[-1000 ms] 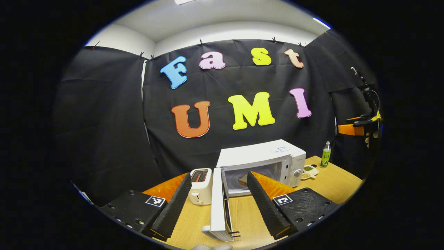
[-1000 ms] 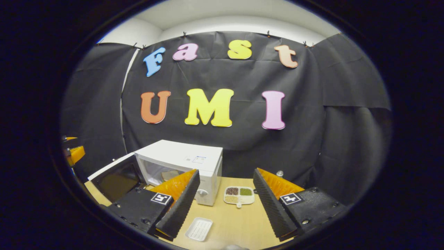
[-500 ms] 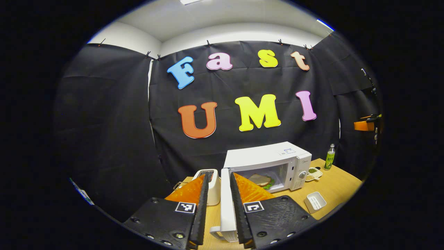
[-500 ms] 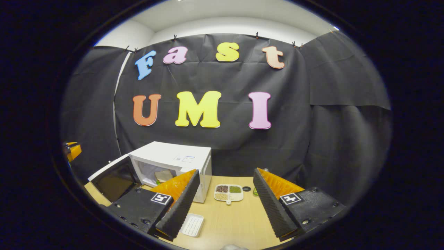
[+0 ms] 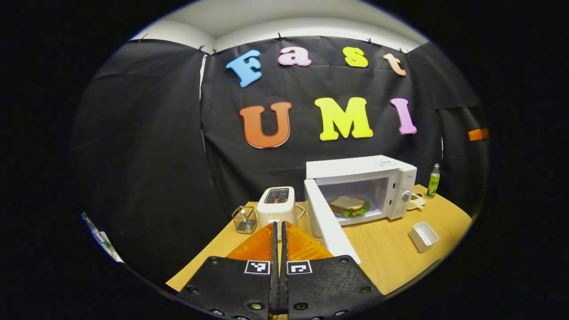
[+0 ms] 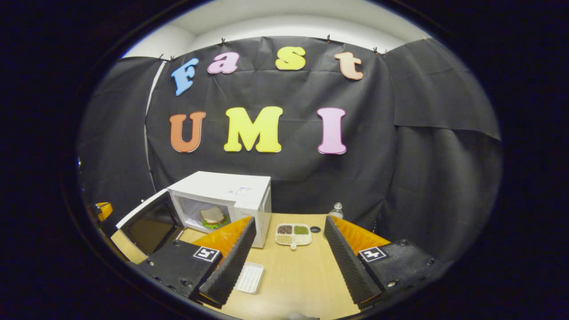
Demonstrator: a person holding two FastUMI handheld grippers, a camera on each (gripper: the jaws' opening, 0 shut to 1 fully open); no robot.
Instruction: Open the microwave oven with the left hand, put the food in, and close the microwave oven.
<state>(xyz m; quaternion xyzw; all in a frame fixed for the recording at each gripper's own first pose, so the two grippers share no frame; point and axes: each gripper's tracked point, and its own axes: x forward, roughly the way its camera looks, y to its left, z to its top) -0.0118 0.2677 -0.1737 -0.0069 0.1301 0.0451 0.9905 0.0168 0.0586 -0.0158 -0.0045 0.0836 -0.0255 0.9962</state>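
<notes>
Left gripper (image 5: 280, 249): fingers pressed together, nothing between them.
Right gripper (image 6: 286, 253): spread wide, empty.
Sandwich (image 5: 349, 204): inside the microwave oven (image 5: 360, 186), ahead and right of the left gripper.
Door (image 5: 331, 229): swung open, its free edge just right of the left fingertips.
Handling: probably a stiff, light hinged panel; likely best pushed flat on its outer face near the free edge.
Toaster (image 5: 278, 204): straight ahead, beyond the left fingertips.
</notes>
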